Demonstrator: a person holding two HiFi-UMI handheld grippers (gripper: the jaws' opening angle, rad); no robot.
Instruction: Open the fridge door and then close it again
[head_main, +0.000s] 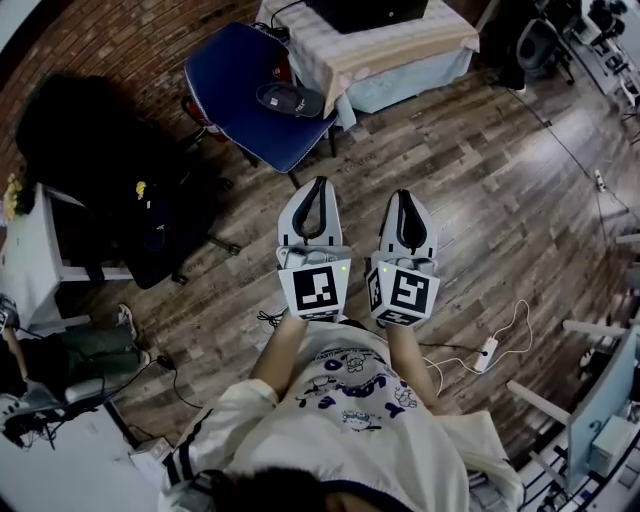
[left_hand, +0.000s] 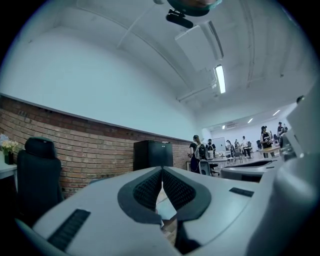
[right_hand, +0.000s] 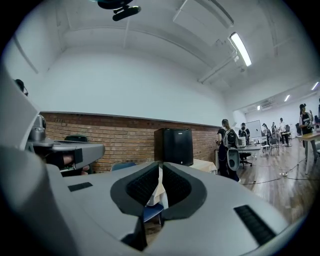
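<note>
- Pointing level and side by side, the left gripper (head_main: 318, 183) and the right gripper (head_main: 403, 196) sit just apart from each other, held out in front of a person (head_main: 350, 420) in a white printed top
- Left gripper's jaws are pressed together at the tips with nothing between them; only a thin sliver of the room shows through the slit behind the tips
- Right gripper's jaws are likewise closed tip to tip and empty
- Ahead of both, well apart from the tips, a blue chair (head_main: 250, 90) stands on the wood floor (head_main: 480, 200) with a dark sandal (head_main: 290, 99) lying on its seat
- Just beyond the chair is a table (head_main: 400, 45) draped in pale cloth, and the black fridge (right_hand: 175, 146) stands on top of it in front of the brick wall (right_hand: 115, 135); its door looks shut
- Off to the left, a black office chair (head_main: 110, 150) stands near the wall
- Further down the room, several people (right_hand: 227, 145) stand near desks under ceiling strip lights (right_hand: 241, 49)
</note>
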